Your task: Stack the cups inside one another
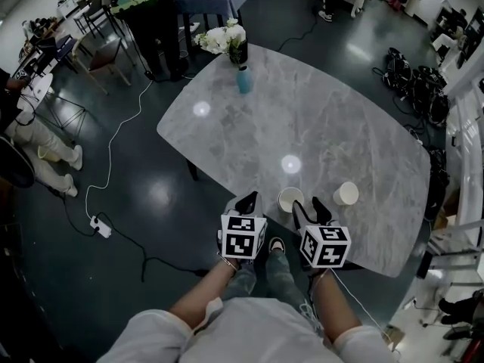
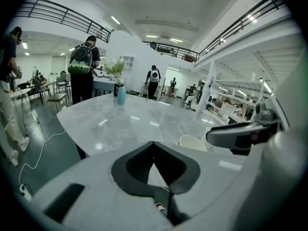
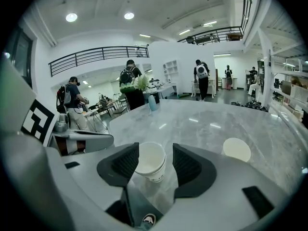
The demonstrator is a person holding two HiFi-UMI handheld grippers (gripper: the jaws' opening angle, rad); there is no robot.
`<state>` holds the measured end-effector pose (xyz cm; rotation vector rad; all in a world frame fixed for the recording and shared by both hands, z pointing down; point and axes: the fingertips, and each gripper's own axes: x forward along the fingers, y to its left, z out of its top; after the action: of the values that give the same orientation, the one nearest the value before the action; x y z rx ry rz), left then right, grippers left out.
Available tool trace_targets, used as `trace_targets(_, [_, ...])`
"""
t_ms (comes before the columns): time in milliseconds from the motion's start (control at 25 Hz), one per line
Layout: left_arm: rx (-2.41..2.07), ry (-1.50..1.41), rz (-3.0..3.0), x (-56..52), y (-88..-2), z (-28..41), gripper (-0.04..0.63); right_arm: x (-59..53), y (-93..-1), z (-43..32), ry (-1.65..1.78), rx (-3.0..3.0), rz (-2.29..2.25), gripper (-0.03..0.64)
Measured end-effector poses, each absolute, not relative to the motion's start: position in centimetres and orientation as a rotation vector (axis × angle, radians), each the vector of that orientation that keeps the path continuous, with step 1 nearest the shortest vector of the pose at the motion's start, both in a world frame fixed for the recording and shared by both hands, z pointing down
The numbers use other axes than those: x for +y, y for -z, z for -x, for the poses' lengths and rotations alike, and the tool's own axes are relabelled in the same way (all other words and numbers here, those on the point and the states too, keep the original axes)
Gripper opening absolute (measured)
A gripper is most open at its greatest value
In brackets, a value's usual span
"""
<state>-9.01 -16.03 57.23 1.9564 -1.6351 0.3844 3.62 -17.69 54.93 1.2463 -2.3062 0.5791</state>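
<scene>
White paper cup stands on the grey marble table at lower centre, between the spread jaws of the right gripper; whether either pad touches it is hard to tell. Second cup sits apart at lower right. Left gripper is pinched closed and empty.

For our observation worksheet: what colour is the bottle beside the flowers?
The bottle is light teal-blue; the head view shows it best.
</scene>
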Motion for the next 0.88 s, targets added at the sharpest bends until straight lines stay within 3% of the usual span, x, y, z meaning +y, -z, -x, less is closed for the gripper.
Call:
trace_targets(280, [-1.658,-0.343,-1.956,-17.2,-55.8,9.2,-0.005,-19.2,-53.2,-4.5,-0.56,-2.324,-1.295,0.201])
trace_targets(680, [-1.713,-0.288,-1.964,-20.1,-52.9,9.8,-0.005,-22.3,-50.5,-5.5,-0.524,-2.362,-1.36,0.067])
trace_targets(880, [-1.747,-0.282,-1.996,-22.2,-51.2,10.0,-0.005,-24.8,-49.0,-6.1,-0.501,-2.394,-1.393,0.038])
